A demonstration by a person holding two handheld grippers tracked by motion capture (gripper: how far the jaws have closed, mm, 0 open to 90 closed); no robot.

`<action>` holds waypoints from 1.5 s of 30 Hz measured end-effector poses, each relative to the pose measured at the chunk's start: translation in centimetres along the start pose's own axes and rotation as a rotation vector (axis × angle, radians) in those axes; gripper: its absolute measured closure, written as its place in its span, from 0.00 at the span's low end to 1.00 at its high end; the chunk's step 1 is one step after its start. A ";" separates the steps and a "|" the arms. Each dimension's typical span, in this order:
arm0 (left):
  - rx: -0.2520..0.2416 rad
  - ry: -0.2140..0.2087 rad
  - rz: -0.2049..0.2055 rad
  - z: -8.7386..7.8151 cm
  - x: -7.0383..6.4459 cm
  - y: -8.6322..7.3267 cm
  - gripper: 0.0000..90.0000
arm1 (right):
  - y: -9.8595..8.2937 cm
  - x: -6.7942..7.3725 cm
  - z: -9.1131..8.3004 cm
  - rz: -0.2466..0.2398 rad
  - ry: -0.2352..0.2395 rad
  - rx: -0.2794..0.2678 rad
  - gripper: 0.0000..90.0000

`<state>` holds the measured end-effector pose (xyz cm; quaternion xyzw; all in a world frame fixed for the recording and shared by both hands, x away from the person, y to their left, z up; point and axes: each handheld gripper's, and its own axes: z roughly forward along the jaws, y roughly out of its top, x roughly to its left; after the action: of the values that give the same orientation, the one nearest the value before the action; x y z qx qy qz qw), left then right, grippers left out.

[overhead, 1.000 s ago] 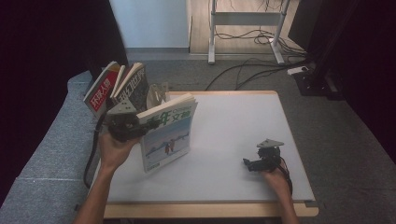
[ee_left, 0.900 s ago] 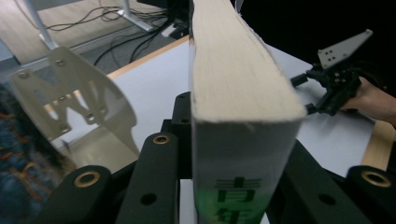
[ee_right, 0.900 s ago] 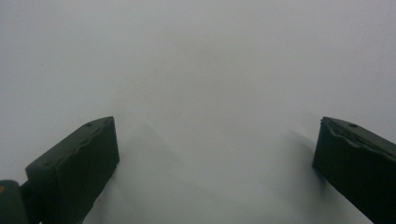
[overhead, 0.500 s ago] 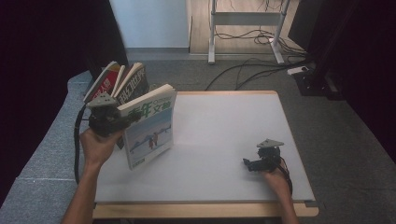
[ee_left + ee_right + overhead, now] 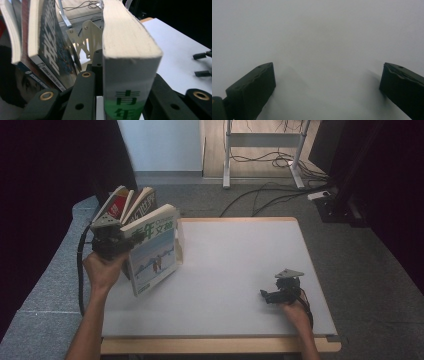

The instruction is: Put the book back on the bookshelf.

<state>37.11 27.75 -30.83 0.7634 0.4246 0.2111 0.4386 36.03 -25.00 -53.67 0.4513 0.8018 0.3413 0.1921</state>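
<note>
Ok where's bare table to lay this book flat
The white table is bare between the held book and the right tongs, and along the far edge. It is crowded at the far left corner, by the leaning books.

Three books (image 5: 150, 245), two grippers (image 5: 272, 296), one metal bookend (image 5: 86, 37), one table (image 5: 240, 265)
</note>
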 end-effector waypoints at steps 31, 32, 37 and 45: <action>-0.091 0.085 0.011 6.3 -1.0 1.0 0.82 | 0.0 0.0 0.0 0.003 0.001 0.001 0.00; -0.099 0.079 0.007 6.3 -1.1 0.8 0.82 | 0.0 0.0 0.0 0.003 0.001 0.001 0.00; -0.112 0.039 0.023 6.2 -1.4 -0.1 0.82 | 0.0 0.0 0.0 0.004 0.001 0.000 0.00; -0.105 0.060 0.101 6.3 -2.9 -2.0 0.81 | 0.0 0.0 0.0 0.003 0.000 -0.001 0.00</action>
<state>38.96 22.81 -35.68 0.7530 0.3869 0.2778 0.4540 36.02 -24.97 -53.70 0.4524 0.8009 0.3423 0.1917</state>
